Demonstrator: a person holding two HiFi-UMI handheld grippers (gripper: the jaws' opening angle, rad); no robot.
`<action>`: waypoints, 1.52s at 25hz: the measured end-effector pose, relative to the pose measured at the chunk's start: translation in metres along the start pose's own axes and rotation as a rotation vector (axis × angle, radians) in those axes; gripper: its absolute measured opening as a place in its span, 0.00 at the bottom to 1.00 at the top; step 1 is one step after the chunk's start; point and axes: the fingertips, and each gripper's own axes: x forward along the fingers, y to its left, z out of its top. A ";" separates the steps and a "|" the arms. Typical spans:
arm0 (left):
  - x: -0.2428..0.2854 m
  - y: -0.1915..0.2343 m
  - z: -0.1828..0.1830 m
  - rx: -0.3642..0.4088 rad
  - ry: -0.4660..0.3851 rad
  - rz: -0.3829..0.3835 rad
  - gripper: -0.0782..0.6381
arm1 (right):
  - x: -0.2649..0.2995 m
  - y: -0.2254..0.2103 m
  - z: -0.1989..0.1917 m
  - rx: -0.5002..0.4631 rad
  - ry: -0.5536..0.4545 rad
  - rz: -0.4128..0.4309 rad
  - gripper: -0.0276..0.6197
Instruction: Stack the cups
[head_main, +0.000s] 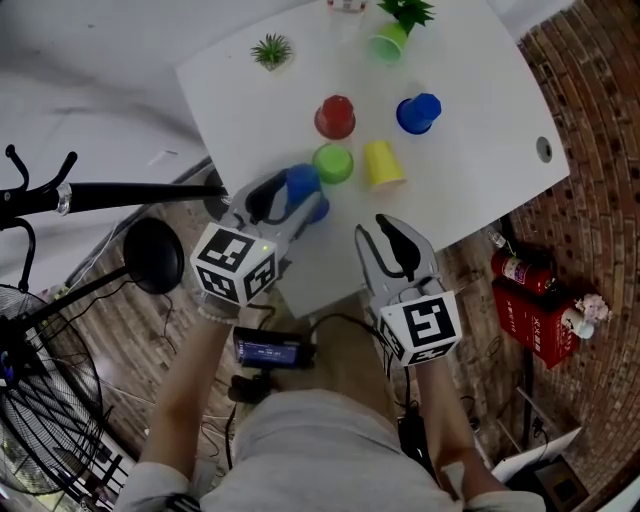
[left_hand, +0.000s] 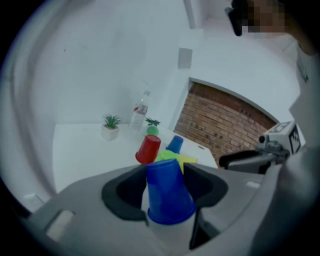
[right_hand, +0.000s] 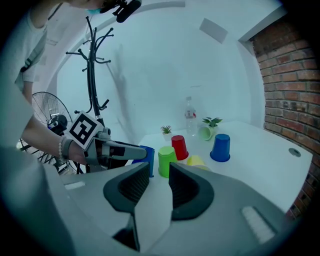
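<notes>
In the head view the left gripper (head_main: 288, 202) covers part of the blue cup (head_main: 304, 182) it grips over the near edge of the desk (head_main: 470, 150), and the picture's top edge cuts off the bottle (head_main: 347, 5) at the far edge. In the left gripper view that cup hides most of the green cup (left_hand: 167, 154) and the yellow cup (left_hand: 189, 160).
</notes>
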 end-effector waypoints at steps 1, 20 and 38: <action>0.001 -0.002 0.000 0.041 -0.005 0.003 0.42 | 0.001 0.000 -0.001 0.000 0.001 0.001 0.21; 0.006 -0.024 -0.039 0.311 0.074 -0.035 0.44 | 0.005 -0.006 -0.013 0.010 0.030 0.011 0.21; 0.024 -0.042 -0.036 0.291 0.077 -0.100 0.51 | 0.002 -0.016 0.016 -0.107 -0.022 0.085 0.21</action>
